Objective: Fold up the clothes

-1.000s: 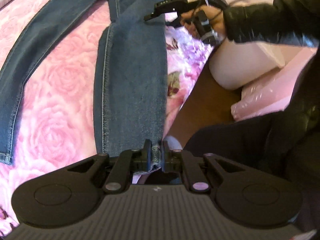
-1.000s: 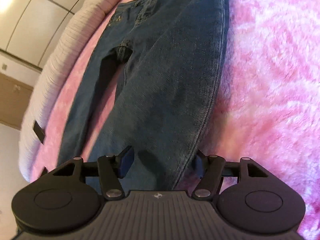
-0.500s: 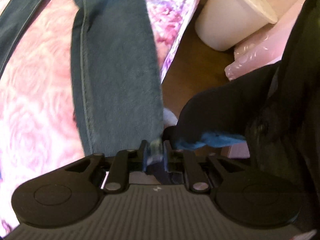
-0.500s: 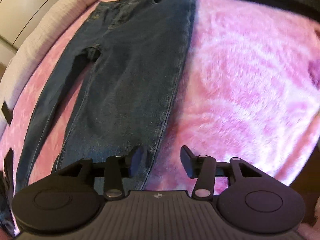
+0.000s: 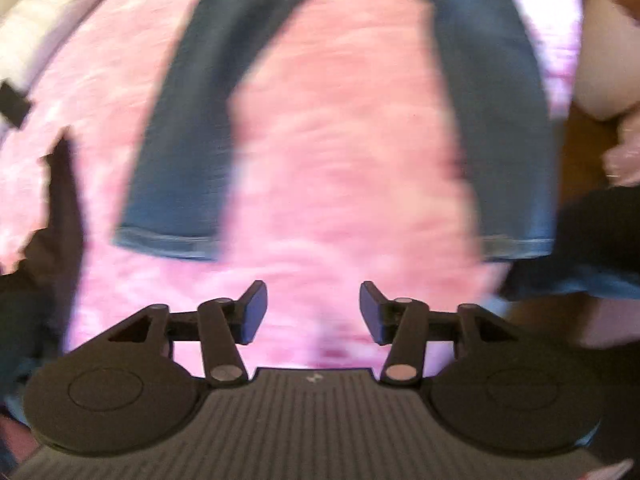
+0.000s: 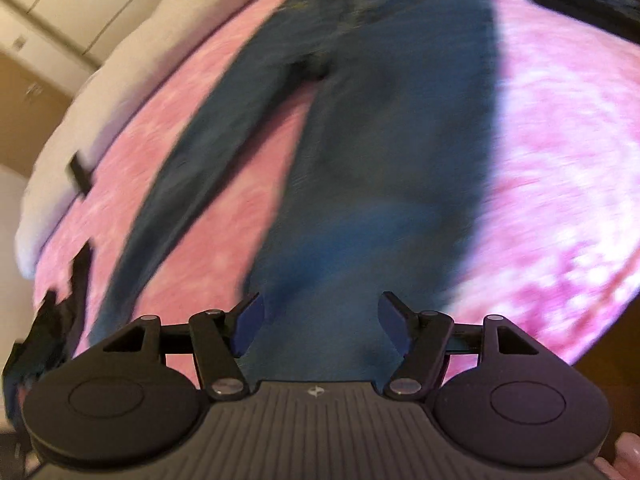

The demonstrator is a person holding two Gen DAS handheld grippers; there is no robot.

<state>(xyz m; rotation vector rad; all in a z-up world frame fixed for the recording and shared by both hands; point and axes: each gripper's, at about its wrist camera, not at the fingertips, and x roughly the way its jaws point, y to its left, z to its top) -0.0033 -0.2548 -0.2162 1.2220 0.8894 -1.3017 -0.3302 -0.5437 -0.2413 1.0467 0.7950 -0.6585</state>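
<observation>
Item, left to right, as we find it:

Dark garment (image 5: pixel 60 208), one, crumpled at the bed's left edge; what kind we cannot tell through the blur.

Jeans (image 6: pixel 392 128), one pair, blue denim, spread flat on the pink blanket (image 5: pixel 340 140) that covers the bed. Two legs splay apart in a V, waistband at the far end, two hems nearest us; the left leg hem (image 5: pixel 168 244) and right leg hem (image 5: pixel 516 246) lie well apart. We judge this open layout suits bringing one leg over the other; no fold shows.

Left gripper (image 5: pixel 312 312), one, jaws apart and holding nothing, hovering over bare blanket between the two hems, nearer neither.

Right gripper (image 6: pixel 320 324), one, jaws apart and empty, poised above the lower part of the right leg, cloth lying under the gap. We judge it placed there to take that leg.

White container (image 5: pixel 604 40), one, off the bed at the far right
</observation>
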